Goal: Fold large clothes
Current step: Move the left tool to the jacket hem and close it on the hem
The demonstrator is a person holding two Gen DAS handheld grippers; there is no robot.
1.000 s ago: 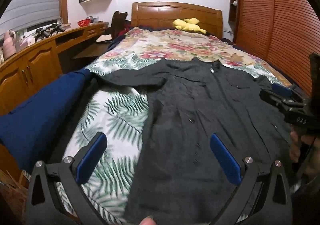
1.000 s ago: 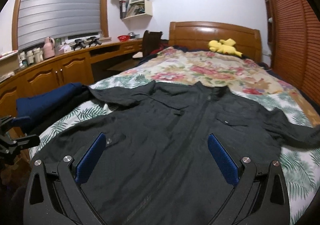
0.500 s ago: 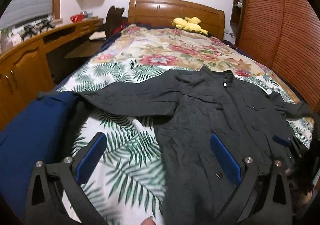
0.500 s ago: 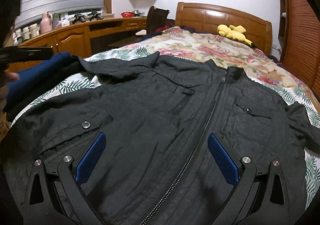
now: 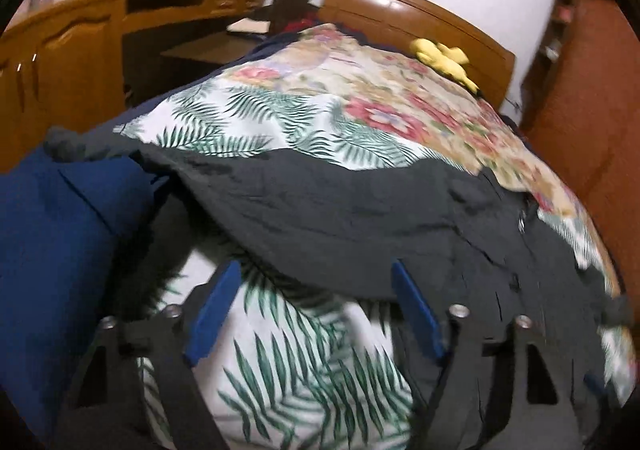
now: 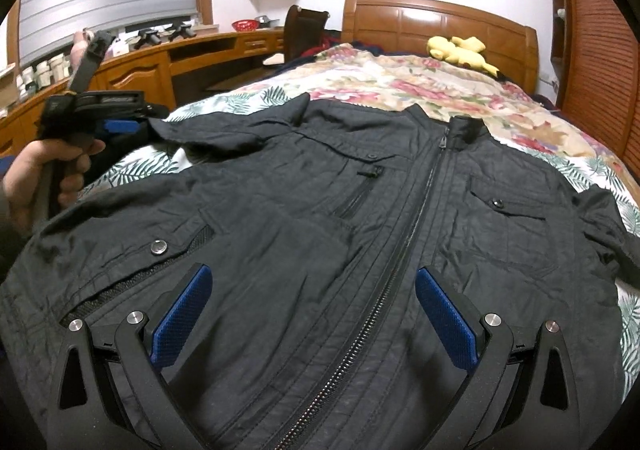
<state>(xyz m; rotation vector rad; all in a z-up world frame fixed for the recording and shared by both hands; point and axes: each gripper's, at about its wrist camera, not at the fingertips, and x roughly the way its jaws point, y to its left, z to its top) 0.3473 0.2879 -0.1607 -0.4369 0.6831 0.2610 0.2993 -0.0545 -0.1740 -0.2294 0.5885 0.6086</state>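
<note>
A black zip-front jacket (image 6: 320,209) lies spread face up on the bed, collar toward the headboard. My right gripper (image 6: 313,270) hovers open over its lower front, beside the zipper, with nothing pinched. My left gripper (image 5: 316,270) is at the jacket's left sleeve (image 5: 320,217); its jaws are closing. The sleeve's lower edge lies at the tips, and the blue pads (image 5: 216,310) do not press on it. In the right wrist view the left gripper (image 6: 120,125) shows at the far left, held by a hand (image 6: 44,173).
The bedspread (image 5: 300,117) has fern and flower prints. A dark blue cloth (image 5: 52,242) lies at the bed's left edge, next to the sleeve. A yellow plush toy (image 6: 460,49) rests by the wooden headboard (image 6: 440,21). Wooden cabinets (image 6: 160,69) run along the left, a slatted wardrobe (image 6: 600,49) along the right.
My left gripper swung left from the jacket's hem to its left sleeve, dropped lower and rolled, and its jaws narrowed. My right gripper sank closer to the jacket front, then held still.
</note>
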